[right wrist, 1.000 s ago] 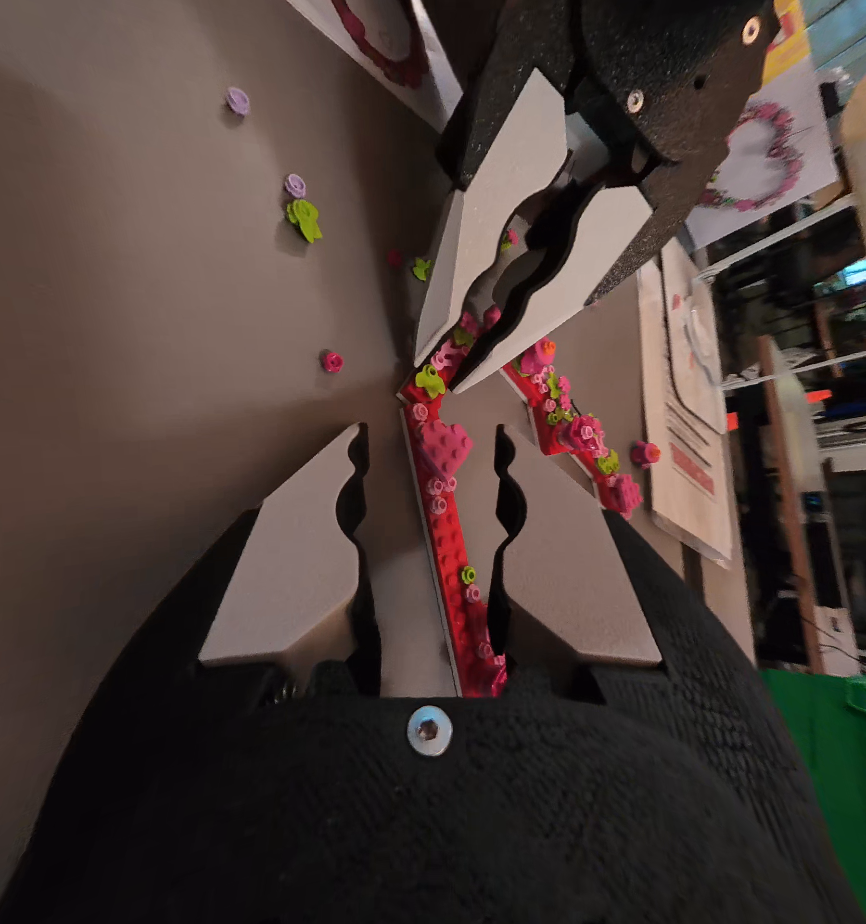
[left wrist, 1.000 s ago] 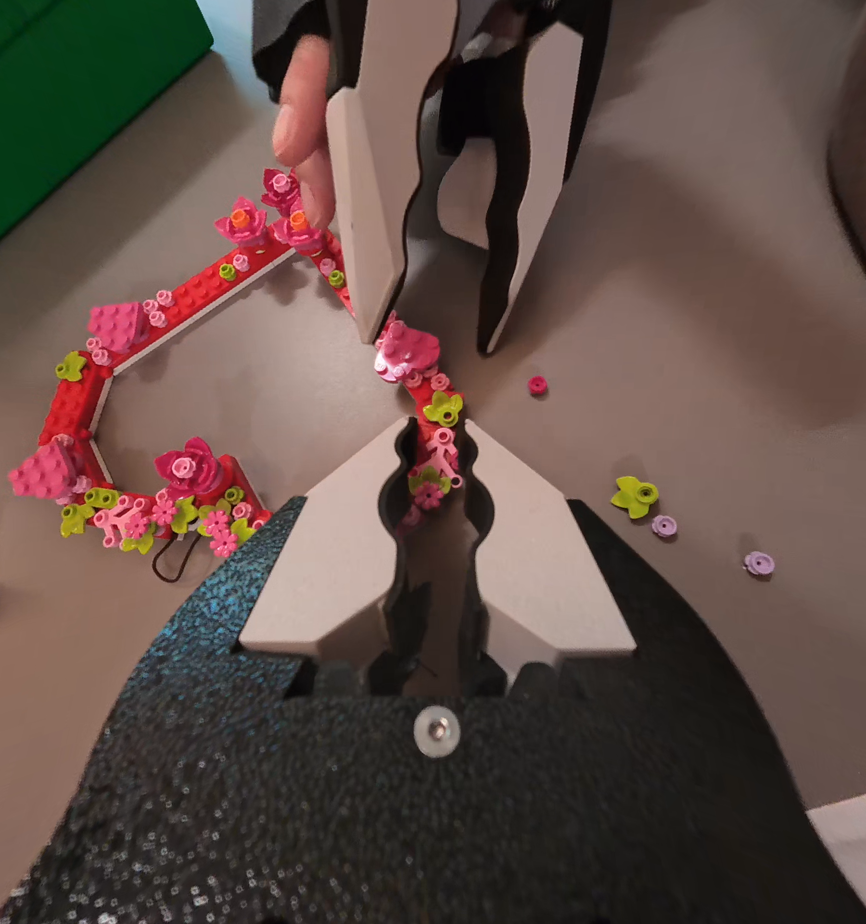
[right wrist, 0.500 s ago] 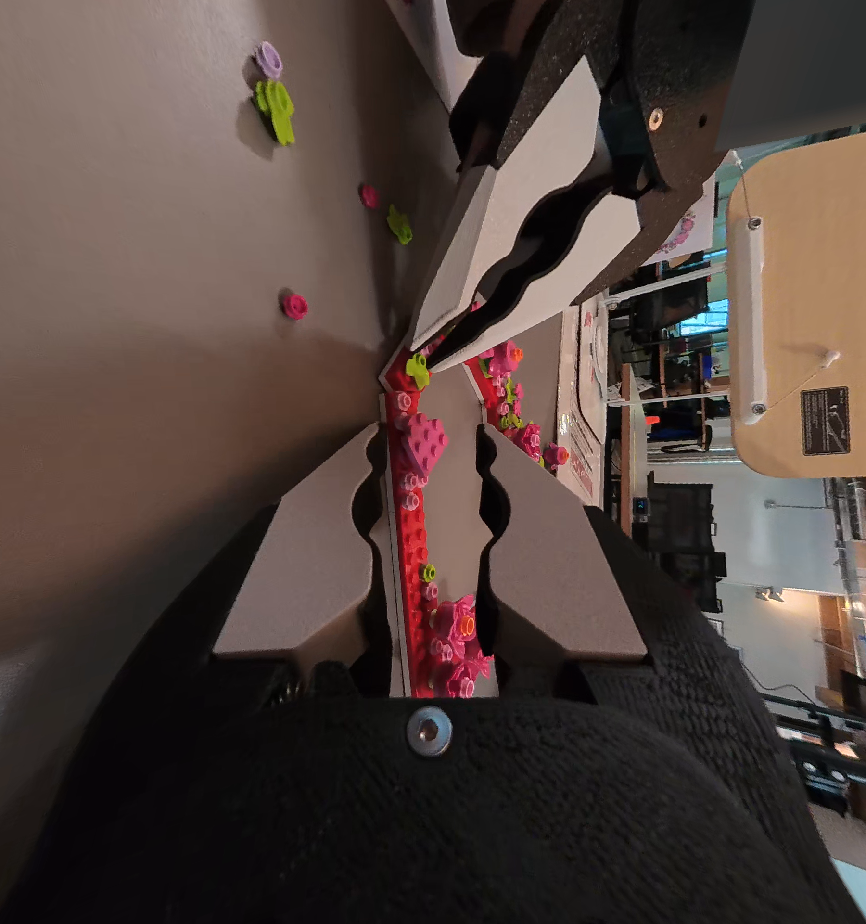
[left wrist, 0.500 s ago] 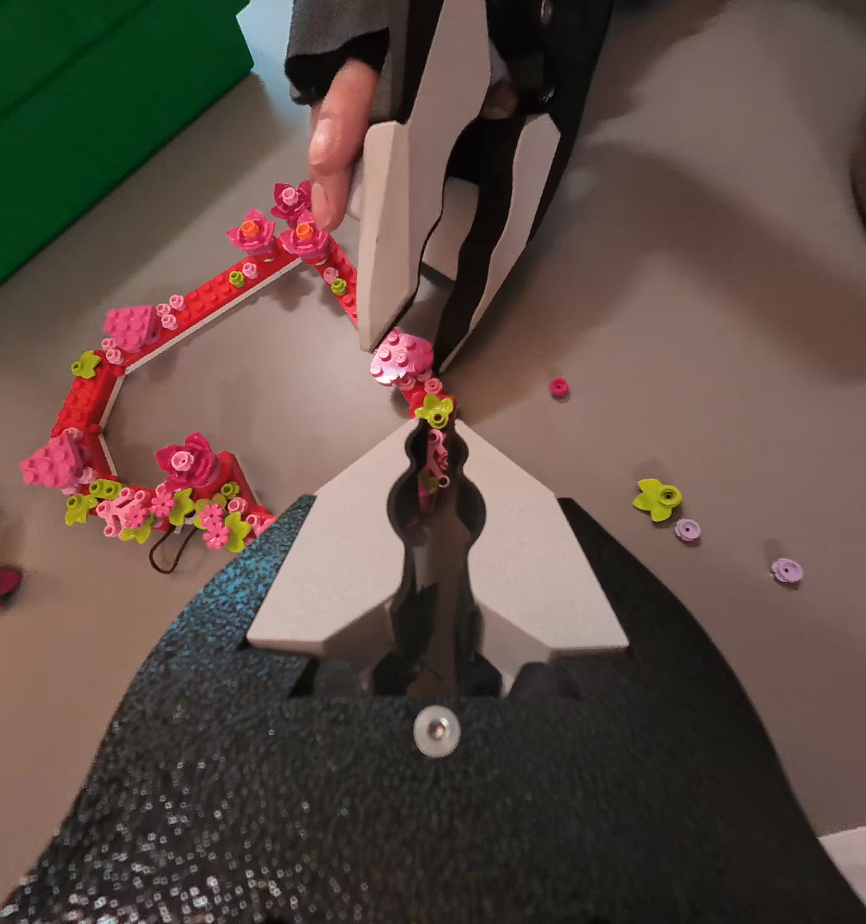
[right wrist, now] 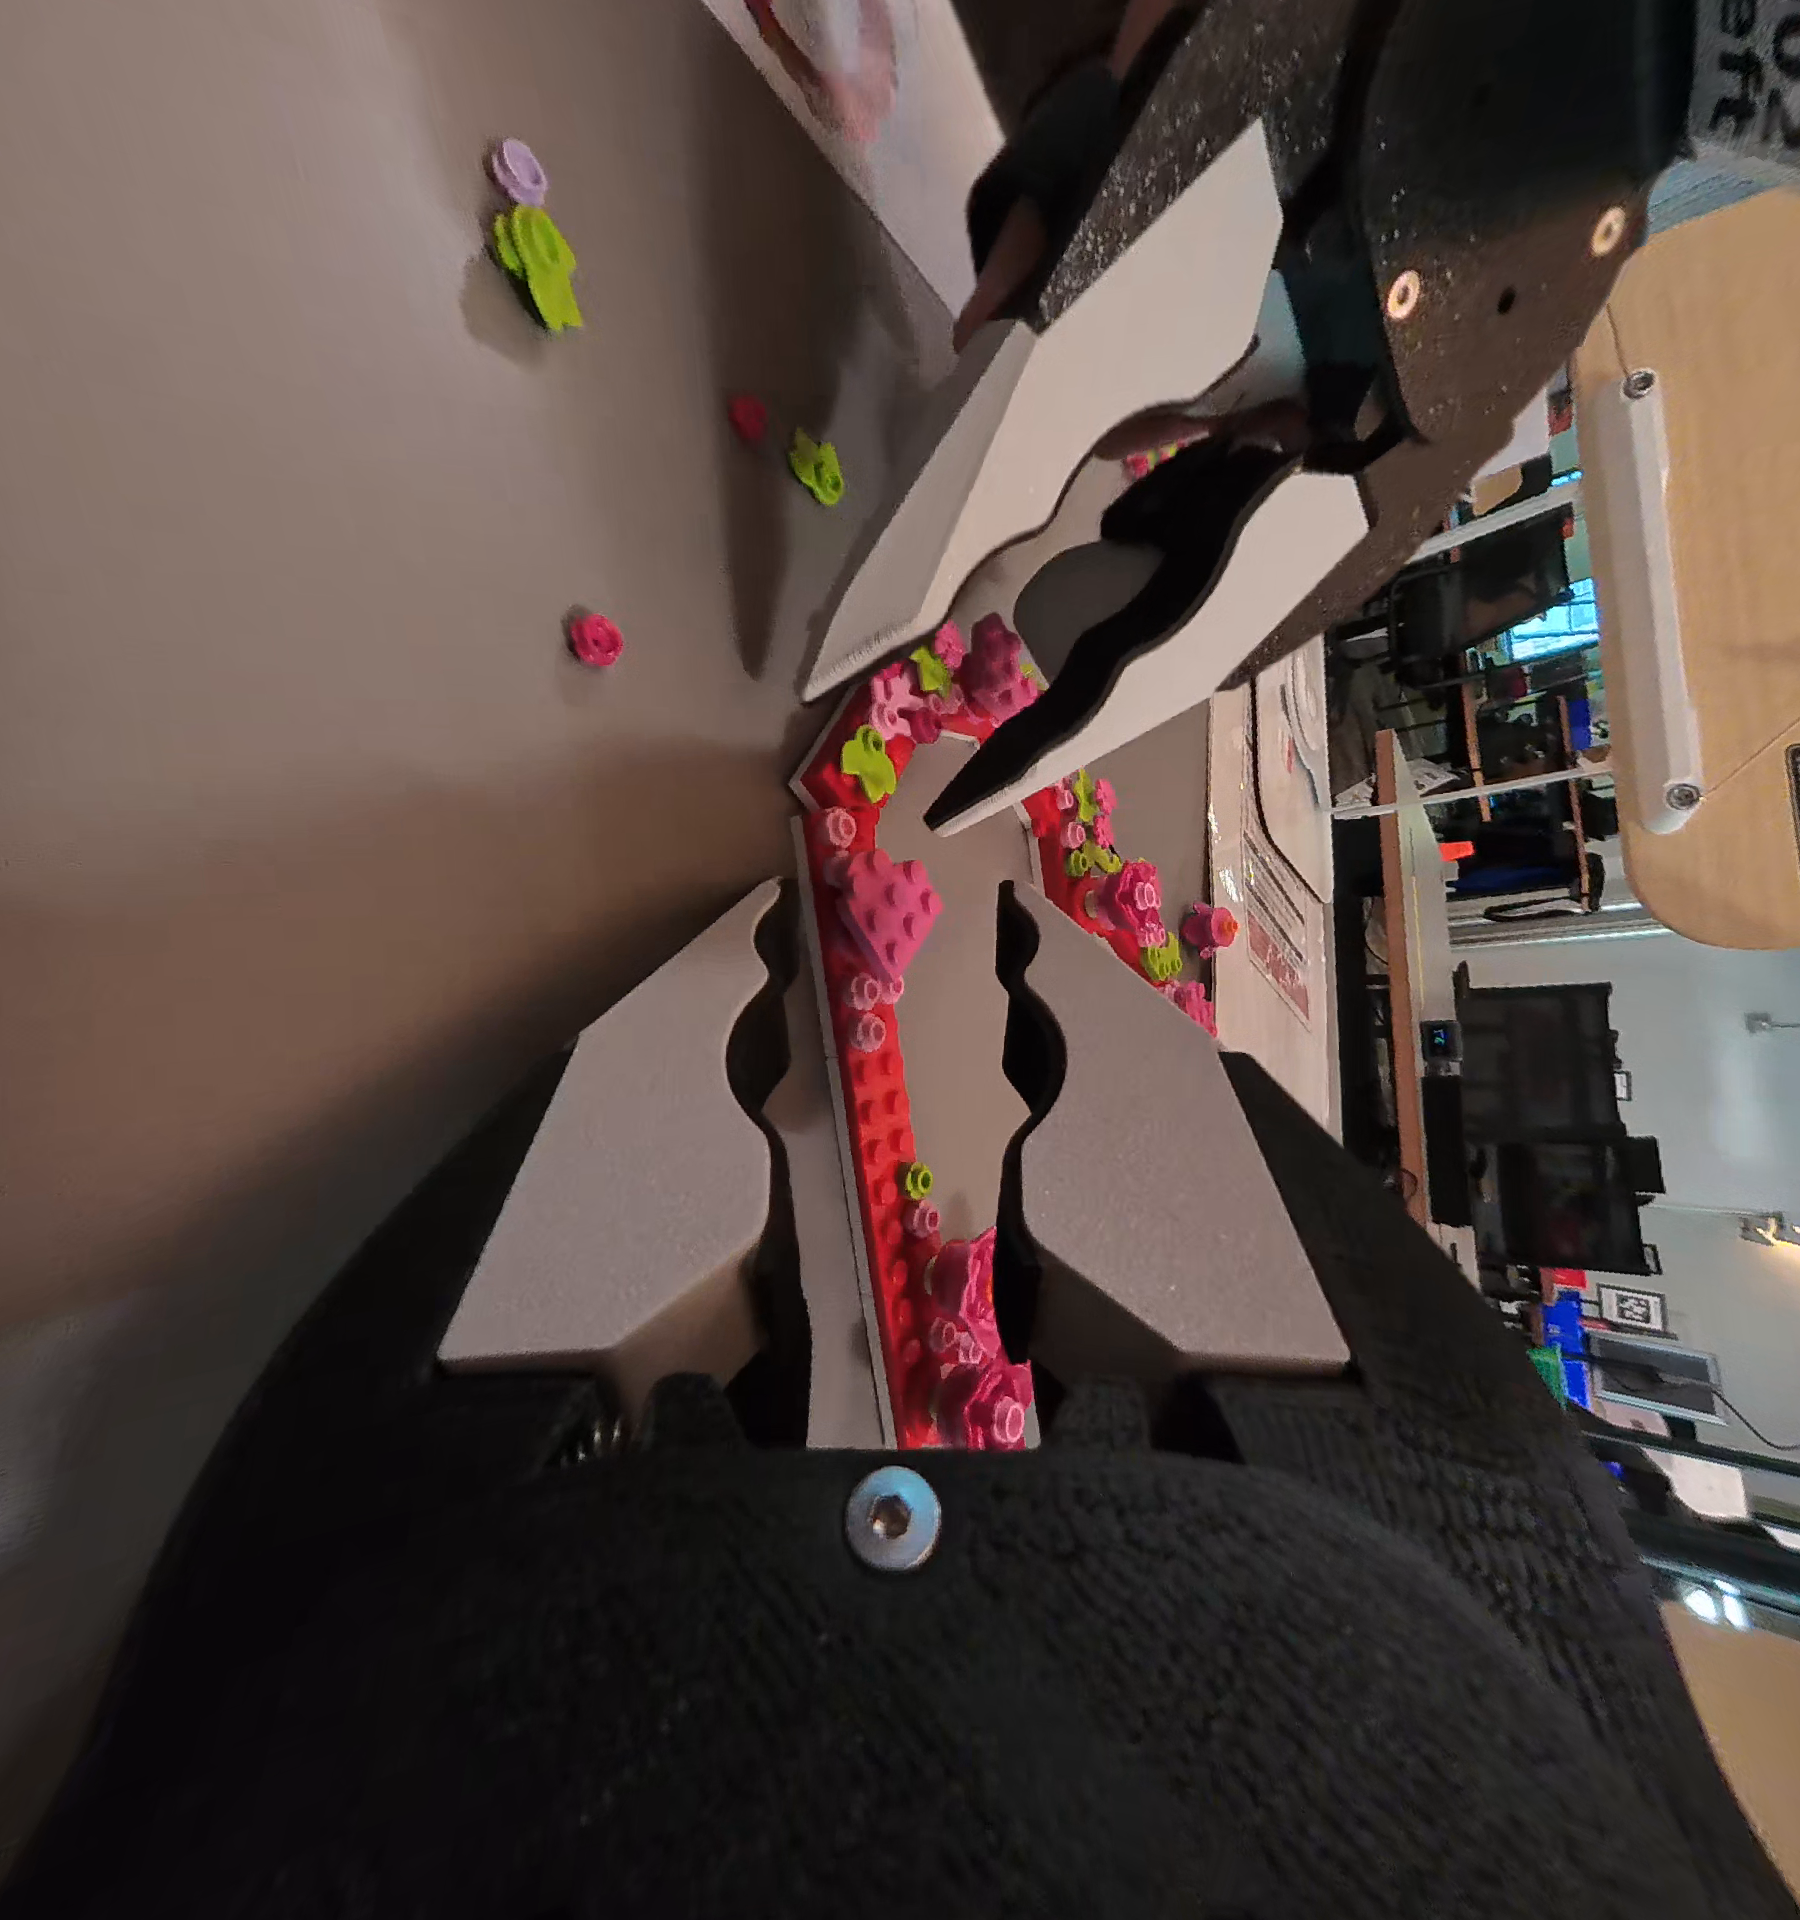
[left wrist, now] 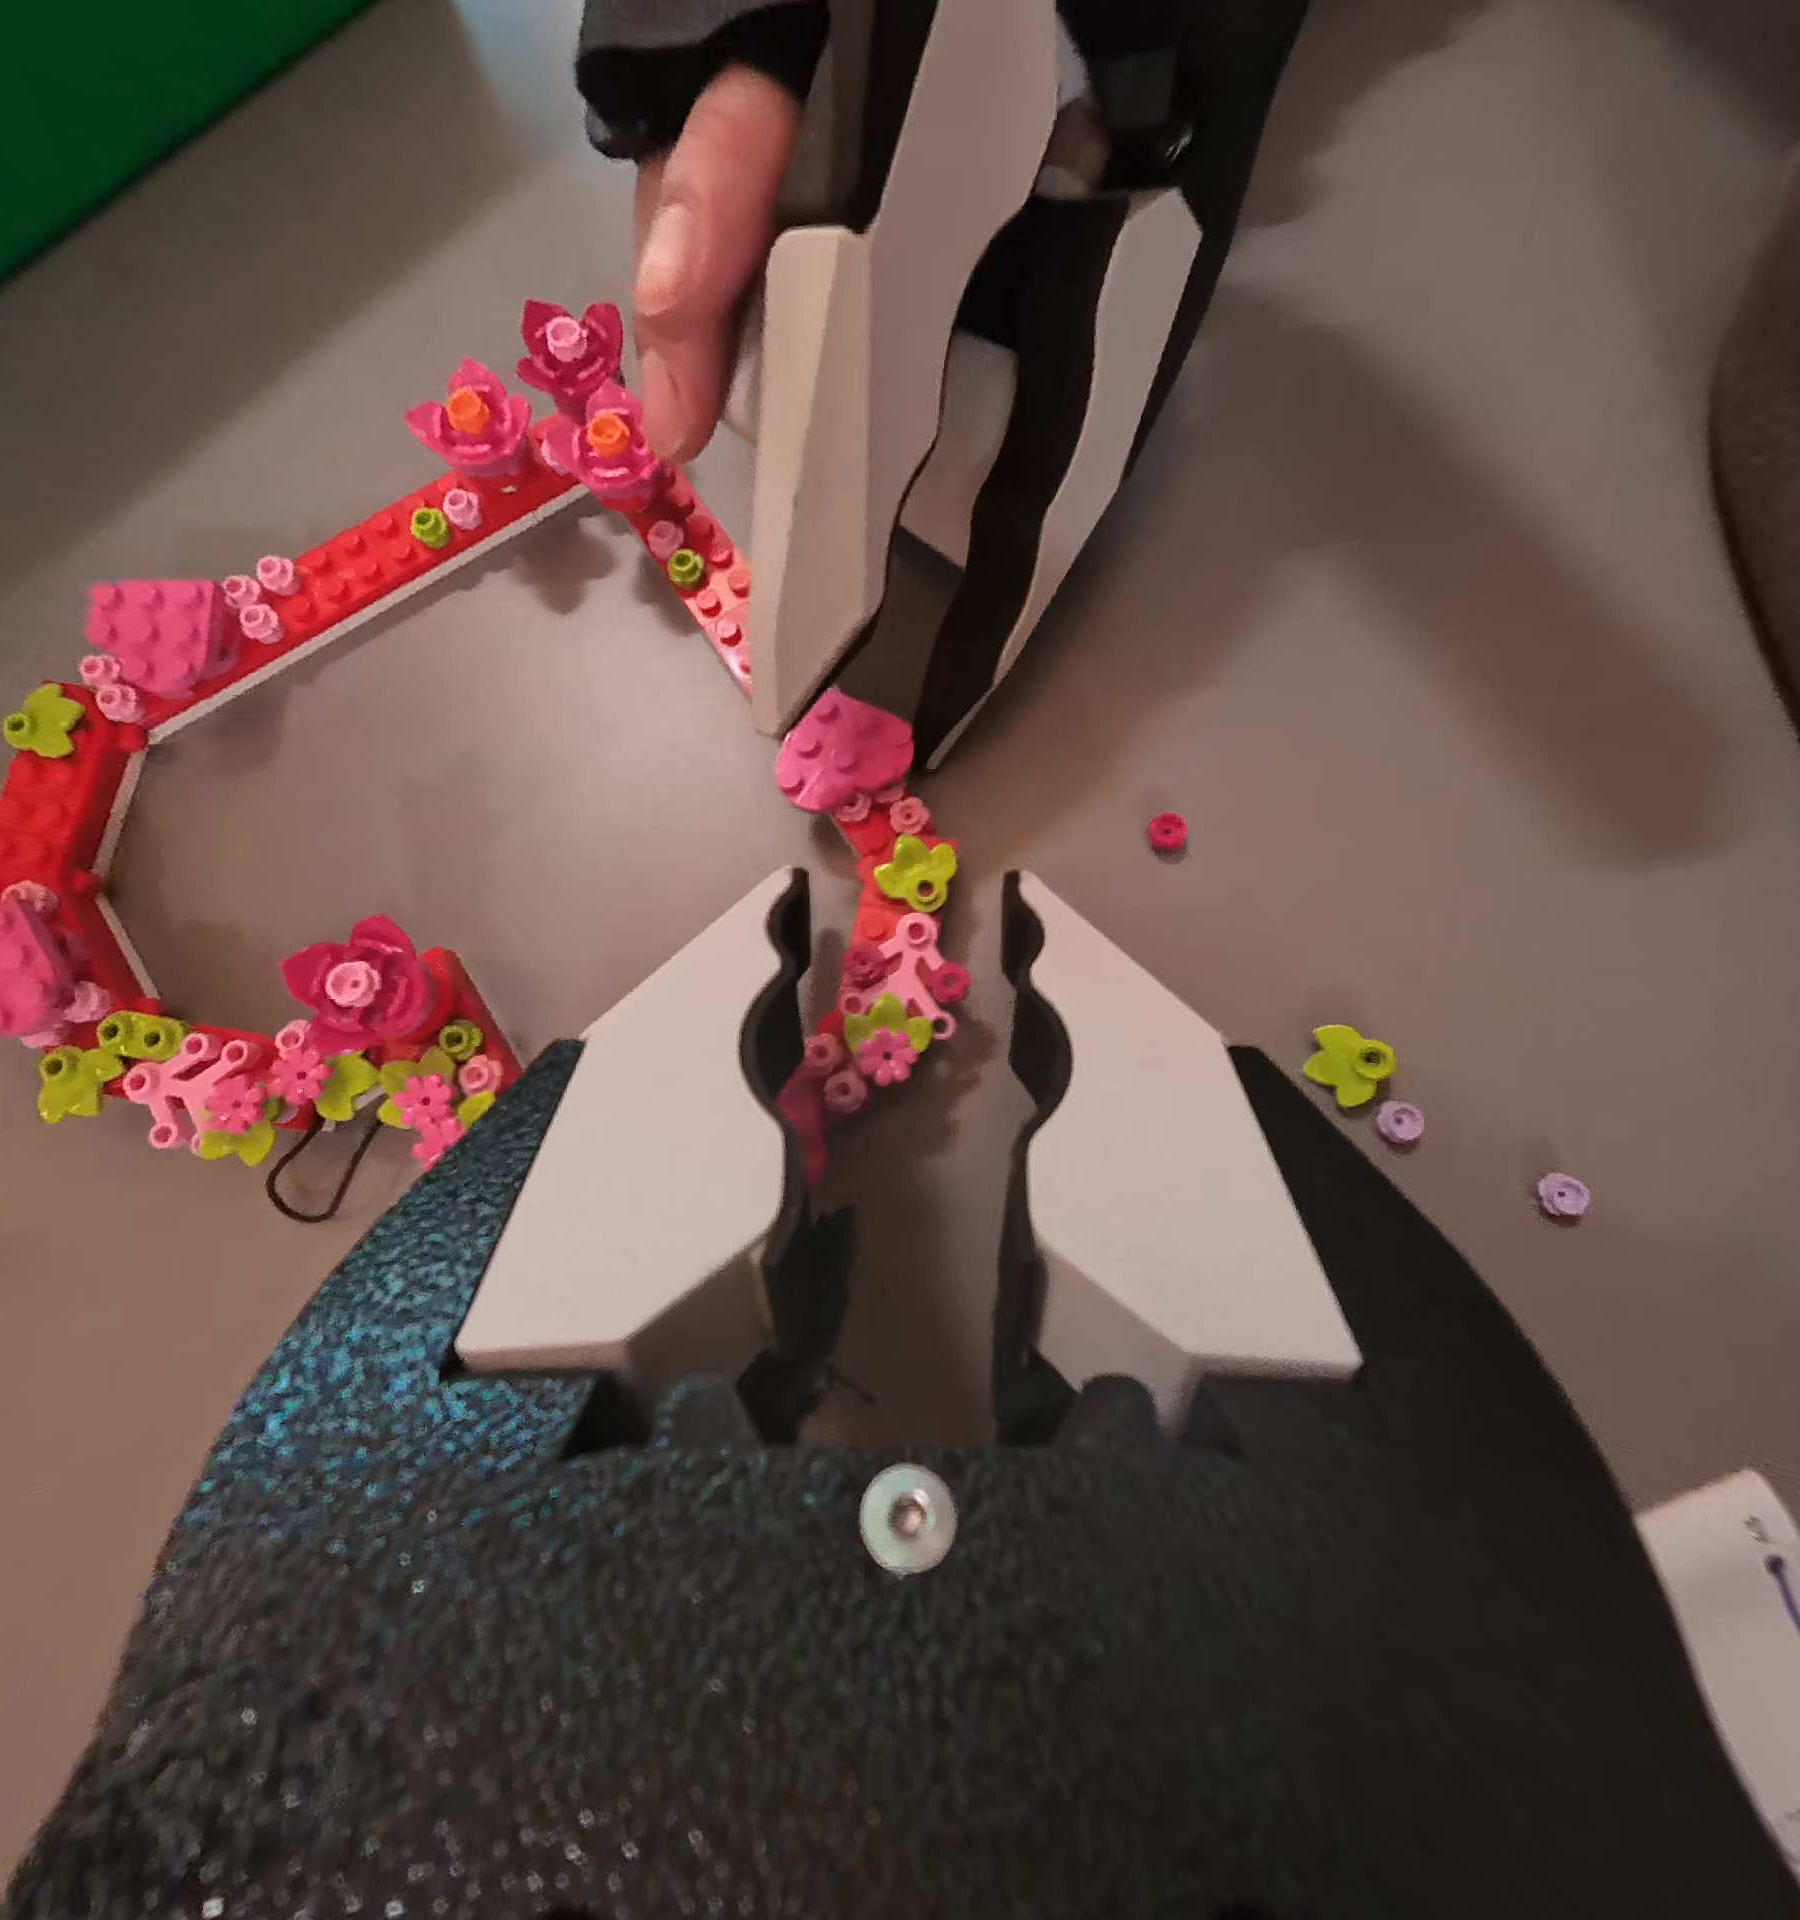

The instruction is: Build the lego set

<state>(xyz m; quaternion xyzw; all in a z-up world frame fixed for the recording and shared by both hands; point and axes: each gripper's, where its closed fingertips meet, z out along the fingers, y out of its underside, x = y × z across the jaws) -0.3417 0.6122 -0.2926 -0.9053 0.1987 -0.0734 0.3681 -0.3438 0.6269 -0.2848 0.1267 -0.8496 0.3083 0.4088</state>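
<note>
L gripper (left wrist: 906,894) jaws apart, straddling red lego frame (left wrist: 376,582); R gripper (right wrist: 891,899) apart too, frame btwn fingers.

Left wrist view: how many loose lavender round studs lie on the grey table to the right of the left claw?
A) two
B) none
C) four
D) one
A: two small lavender round studs lie apart on the grey table, just past the loose lime-green leaf piece, right of the left claw.

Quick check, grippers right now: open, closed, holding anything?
Left gripper: open, straddling the red Lego heart frame, holding nothing.
Right gripper: open around the frame's straight side, not clamped.
</note>
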